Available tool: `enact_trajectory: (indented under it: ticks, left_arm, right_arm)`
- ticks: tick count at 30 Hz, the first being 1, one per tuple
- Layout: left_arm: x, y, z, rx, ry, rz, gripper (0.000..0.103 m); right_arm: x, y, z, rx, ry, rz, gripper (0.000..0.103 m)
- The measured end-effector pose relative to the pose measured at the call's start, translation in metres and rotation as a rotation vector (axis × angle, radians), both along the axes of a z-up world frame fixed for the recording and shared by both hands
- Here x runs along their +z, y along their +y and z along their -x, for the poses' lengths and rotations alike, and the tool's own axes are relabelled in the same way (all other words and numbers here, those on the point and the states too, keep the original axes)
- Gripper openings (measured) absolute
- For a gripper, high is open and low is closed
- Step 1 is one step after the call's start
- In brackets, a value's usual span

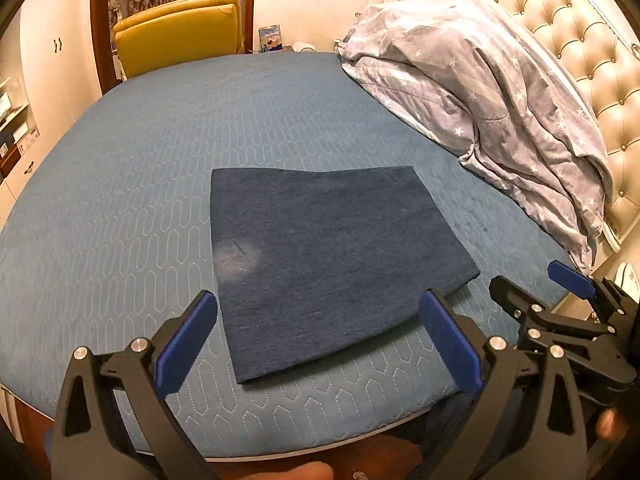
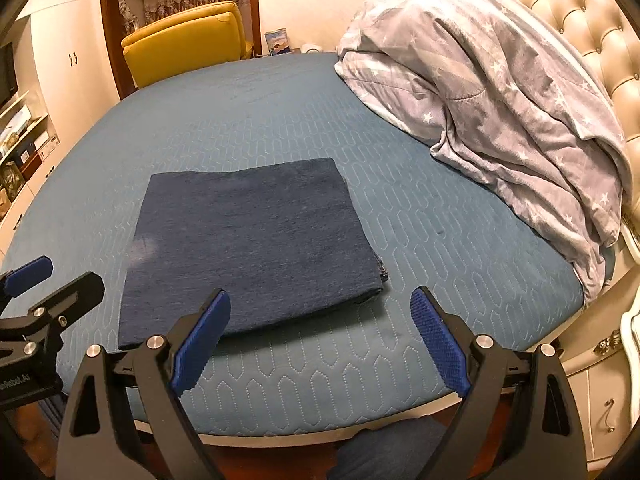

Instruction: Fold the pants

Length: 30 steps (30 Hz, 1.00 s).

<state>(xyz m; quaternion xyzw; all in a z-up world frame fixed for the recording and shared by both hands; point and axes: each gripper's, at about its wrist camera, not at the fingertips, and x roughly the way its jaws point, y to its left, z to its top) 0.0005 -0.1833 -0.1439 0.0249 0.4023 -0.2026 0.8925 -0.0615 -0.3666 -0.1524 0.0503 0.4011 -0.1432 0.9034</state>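
The dark blue pants [image 1: 328,256] lie folded into a flat rectangle on the blue quilted bed [image 1: 160,152], near its front edge. They also show in the right wrist view [image 2: 252,248], with stacked layer edges at the right side. My left gripper [image 1: 320,316] is open and empty, held above the bed's front edge just short of the pants. My right gripper [image 2: 320,316] is open and empty too, at the pants' near right corner. The right gripper shows at the right in the left wrist view [image 1: 532,280]. The left gripper shows at the far left in the right wrist view [image 2: 56,276].
A crumpled grey star-print duvet [image 1: 500,92] is piled at the right against a tufted cream headboard [image 1: 580,40]. A yellow armchair [image 1: 180,32] stands beyond the far edge. White cabinets and shelves [image 2: 24,128] line the left wall. A white nightstand [image 2: 600,392] stands at the lower right.
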Motion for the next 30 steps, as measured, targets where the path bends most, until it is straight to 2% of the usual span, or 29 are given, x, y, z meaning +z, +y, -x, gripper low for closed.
enact_trajectory:
  ticks: [7,30]
  left_arm:
    - [0.0009,-0.0001,0.0003,0.0,-0.003,-0.001,0.101]
    - [0.0022,-0.0035,0.0005,-0.001,-0.008,-0.003,0.101]
  right_arm:
    - [-0.0031,-0.0038,0.0004,0.003,0.007,-0.03,0.088]
    - [-0.0055,-0.0046,0.002,0.004,0.011,-0.032,0.088]
